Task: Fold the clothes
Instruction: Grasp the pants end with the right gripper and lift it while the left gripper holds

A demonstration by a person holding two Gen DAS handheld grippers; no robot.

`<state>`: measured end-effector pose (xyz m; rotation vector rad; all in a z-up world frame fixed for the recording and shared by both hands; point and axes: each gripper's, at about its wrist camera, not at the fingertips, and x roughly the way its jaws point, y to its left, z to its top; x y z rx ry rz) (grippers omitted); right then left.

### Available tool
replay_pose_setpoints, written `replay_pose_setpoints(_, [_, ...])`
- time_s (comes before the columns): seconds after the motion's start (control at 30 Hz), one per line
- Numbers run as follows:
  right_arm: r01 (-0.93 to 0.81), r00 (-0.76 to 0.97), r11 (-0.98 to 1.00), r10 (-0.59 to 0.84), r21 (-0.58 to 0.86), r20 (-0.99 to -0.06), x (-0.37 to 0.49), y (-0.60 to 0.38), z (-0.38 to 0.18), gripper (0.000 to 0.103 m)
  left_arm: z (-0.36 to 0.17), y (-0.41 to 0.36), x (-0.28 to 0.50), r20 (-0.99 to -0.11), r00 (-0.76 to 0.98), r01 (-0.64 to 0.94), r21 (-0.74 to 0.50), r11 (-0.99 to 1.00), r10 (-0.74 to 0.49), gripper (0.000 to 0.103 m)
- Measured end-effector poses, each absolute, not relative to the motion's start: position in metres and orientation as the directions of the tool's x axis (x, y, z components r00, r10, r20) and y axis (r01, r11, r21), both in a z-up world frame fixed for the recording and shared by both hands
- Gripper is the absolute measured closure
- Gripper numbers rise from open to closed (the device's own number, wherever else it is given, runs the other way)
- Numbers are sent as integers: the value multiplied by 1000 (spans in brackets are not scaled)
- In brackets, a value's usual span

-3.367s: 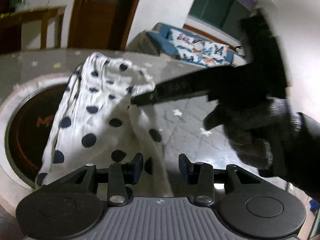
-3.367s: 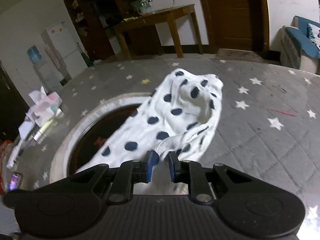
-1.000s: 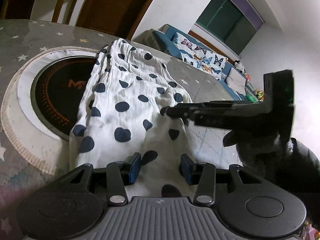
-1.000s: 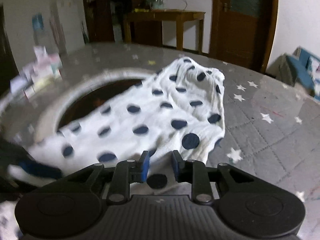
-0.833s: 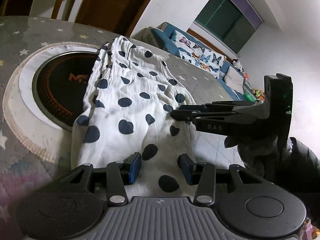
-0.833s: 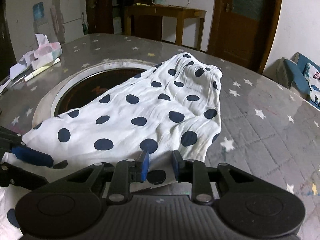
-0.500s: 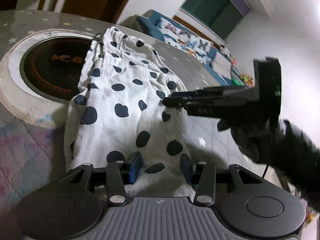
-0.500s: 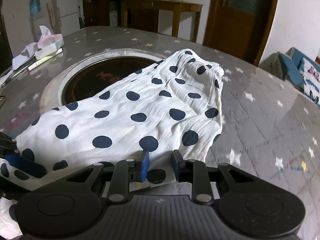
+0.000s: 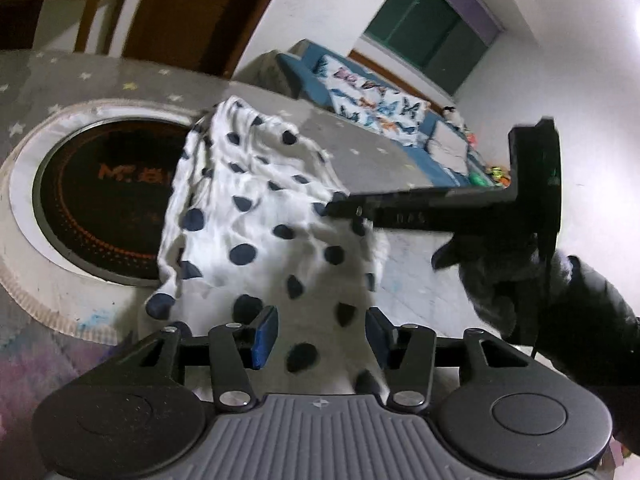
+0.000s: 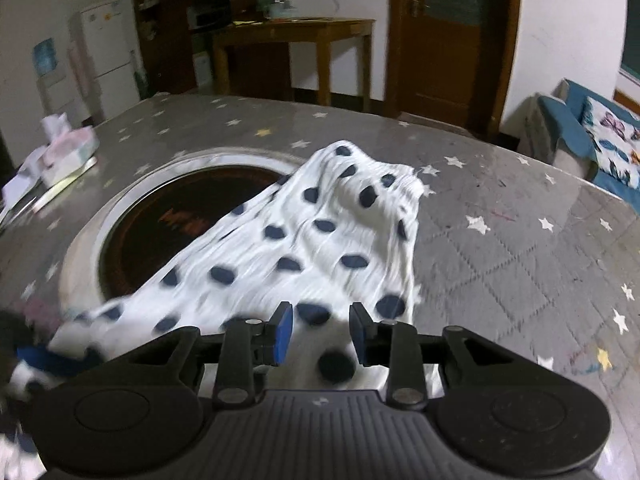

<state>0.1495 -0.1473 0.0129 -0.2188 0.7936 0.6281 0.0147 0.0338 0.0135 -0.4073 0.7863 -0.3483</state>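
Observation:
A white cloth with dark blue dots (image 9: 256, 216) lies on the grey star-patterned table (image 10: 520, 240), partly over a round black hob (image 9: 92, 208). Its near edge is tented up toward both grippers. My left gripper (image 9: 320, 336) has the near hem between its blue pads; its jaws are opening. My right gripper (image 10: 320, 332) has the cloth (image 10: 320, 240) bunched between its pads, and its jaws are opening too. In the left wrist view the right gripper (image 9: 336, 208) reaches in from the right, with cloth hanging from its tip. A black-gloved hand (image 9: 520, 280) holds it.
A tissue pack (image 10: 68, 152) and papers lie at the table's far left edge. The hob (image 10: 160, 232) sits in a white ring. Beyond the table are a wooden side table (image 10: 292, 28), a door, a fridge and a blue sofa (image 9: 380, 104).
Both grippers have risen a little and the cloth's near edge has lifted off the table with them. The cloth was lying flat half a second ago. Both pairs of pads stand slightly wider.

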Motion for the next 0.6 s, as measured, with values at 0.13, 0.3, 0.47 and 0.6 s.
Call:
replay_pose_setpoints(0.13, [-573,520,815,438,81,-733,182,-138,5,72,5,36,18,-617,640,142,-492,859,-459,49])
replay_pose_setpoints(0.3, [-551,530,831,419,76,-737,215,-124,0,71,0,37,19,-612,628,151,-510,847,-481,46])
replay_pose_setpoints(0.47, [-529,573,847,409,61,-710,241,-117,13,71,0,39,21,-605,621,152,-531,834,-498,44])
replay_pose_setpoints(0.6, [-505,616,862,393,40,-683,259,-114,25,71,-1,41,22,-598,617,150,-549,822,-512,42])
